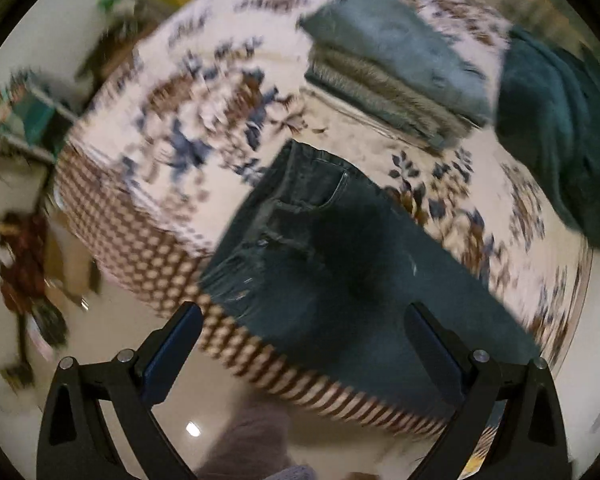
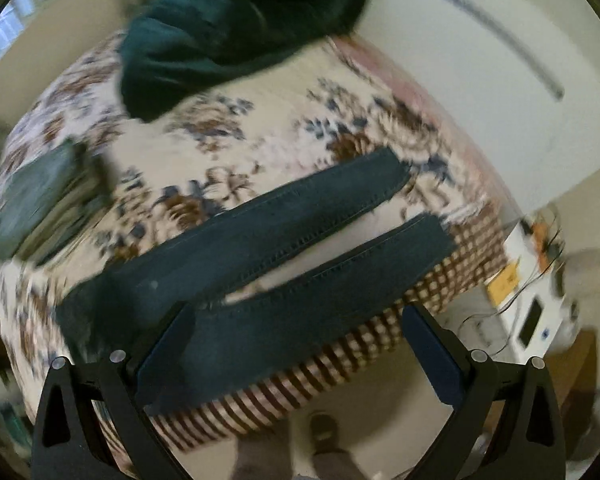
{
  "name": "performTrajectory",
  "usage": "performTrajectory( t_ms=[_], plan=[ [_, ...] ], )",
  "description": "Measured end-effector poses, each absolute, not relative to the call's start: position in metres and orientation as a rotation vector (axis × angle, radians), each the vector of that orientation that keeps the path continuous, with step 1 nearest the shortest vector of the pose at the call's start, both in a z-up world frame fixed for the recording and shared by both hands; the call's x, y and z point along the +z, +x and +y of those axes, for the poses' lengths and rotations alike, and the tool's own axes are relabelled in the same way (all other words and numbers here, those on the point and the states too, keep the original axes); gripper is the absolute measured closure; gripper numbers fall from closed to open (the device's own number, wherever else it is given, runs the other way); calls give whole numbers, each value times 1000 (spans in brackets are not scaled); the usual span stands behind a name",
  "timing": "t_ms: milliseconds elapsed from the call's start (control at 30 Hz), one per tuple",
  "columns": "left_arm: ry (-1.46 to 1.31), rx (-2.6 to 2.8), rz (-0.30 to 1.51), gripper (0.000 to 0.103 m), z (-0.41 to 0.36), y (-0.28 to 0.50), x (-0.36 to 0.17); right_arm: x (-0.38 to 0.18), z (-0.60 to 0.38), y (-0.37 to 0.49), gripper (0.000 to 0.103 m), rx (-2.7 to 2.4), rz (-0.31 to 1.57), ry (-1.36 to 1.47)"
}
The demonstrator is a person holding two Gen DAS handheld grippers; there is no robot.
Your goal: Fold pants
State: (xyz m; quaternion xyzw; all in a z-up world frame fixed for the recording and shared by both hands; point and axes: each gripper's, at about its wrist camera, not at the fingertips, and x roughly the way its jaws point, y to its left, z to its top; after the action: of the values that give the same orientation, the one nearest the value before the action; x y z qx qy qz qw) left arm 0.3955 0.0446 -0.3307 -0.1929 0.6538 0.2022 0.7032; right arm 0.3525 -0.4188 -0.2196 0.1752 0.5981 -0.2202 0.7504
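On the bed, left wrist view: the dark jeans [image 1: 340, 264] lie flat on the flowered bed cover [image 1: 188, 128], with the waist and pocket end up near the middle of the bed.
Left gripper: the left gripper [image 1: 304, 344] is wide open and holds nothing; it hangs over the bed edge, above the jeans.
Other things on the bed: a folded pile of clothes [image 1: 396, 72] lies past the jeans, and a dark green blanket [image 1: 556, 120] lies to its right.
Right wrist view: the two legs of the jeans [image 2: 300, 248] lie spread apart, side by side, and run to the bed edge.
Right gripper: the right gripper [image 2: 298, 344] is wide open and holds nothing; it hangs over the nearer leg.
Beside the bed: a white box with wires [image 2: 536, 304] stands on the floor.
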Motion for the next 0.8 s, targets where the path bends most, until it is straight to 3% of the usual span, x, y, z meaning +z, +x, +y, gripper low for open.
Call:
performTrajectory(
  t_ms=[200, 367, 567, 633, 667, 700, 800],
  plan=[
    [-729, 579, 1539, 0, 81, 496, -455, -352, -463, 461, 0, -635, 1363, 490],
    [-820, 722, 1584, 0, 99, 551, -543, -451, -483, 517, 0, -704, 1422, 520],
    [-865, 786, 1614, 0, 101, 563, -595, -531, -526, 547, 0, -809, 1484, 564],
    [-868, 795, 1590, 5, 99, 562, -599, -551, -541, 553, 0, -847, 1504, 563],
    [-872, 798, 1579, 15, 98, 561, -599, -559, -549, 554, 0, -866, 1516, 571],
    [-878, 801, 1563, 32, 97, 558, -598, -566, -557, 553, 0, -885, 1529, 588],
    [-898, 796, 1510, 72, 93, 548, -589, -588, -579, 553, 2, -907, 1562, 678]
  ],
)
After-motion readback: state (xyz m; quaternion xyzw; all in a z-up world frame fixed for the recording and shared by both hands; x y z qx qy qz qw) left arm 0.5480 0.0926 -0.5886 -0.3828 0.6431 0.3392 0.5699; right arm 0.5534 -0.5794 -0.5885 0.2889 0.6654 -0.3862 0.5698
